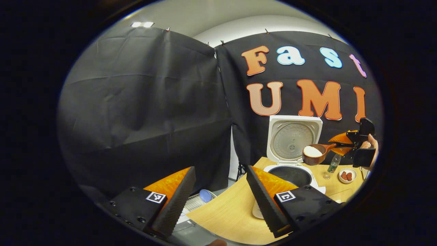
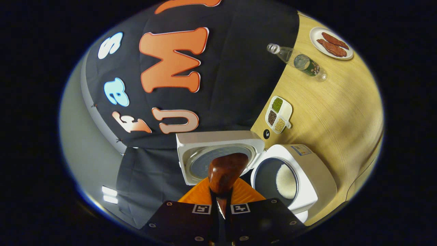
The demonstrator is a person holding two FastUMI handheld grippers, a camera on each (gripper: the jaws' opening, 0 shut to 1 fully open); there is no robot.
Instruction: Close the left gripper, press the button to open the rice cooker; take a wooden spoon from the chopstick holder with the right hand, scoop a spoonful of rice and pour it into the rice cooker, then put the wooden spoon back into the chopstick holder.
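The right tool (image 2: 221, 201), clamped on the spoon (image 1: 315, 153), holds its rice-filled bowl just above the open cooker (image 1: 290, 172), handle pointing away; the left tool (image 1: 218, 201) stands apart, idle.

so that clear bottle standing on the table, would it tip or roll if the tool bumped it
Probably tips easily: the bottle is tall and narrow and stands upright on the table. Once down, its round body would likely roll, perhaps toward the plate of reddish food nearby. It looks like thin clear plastic, so probably light and unlikely to break.
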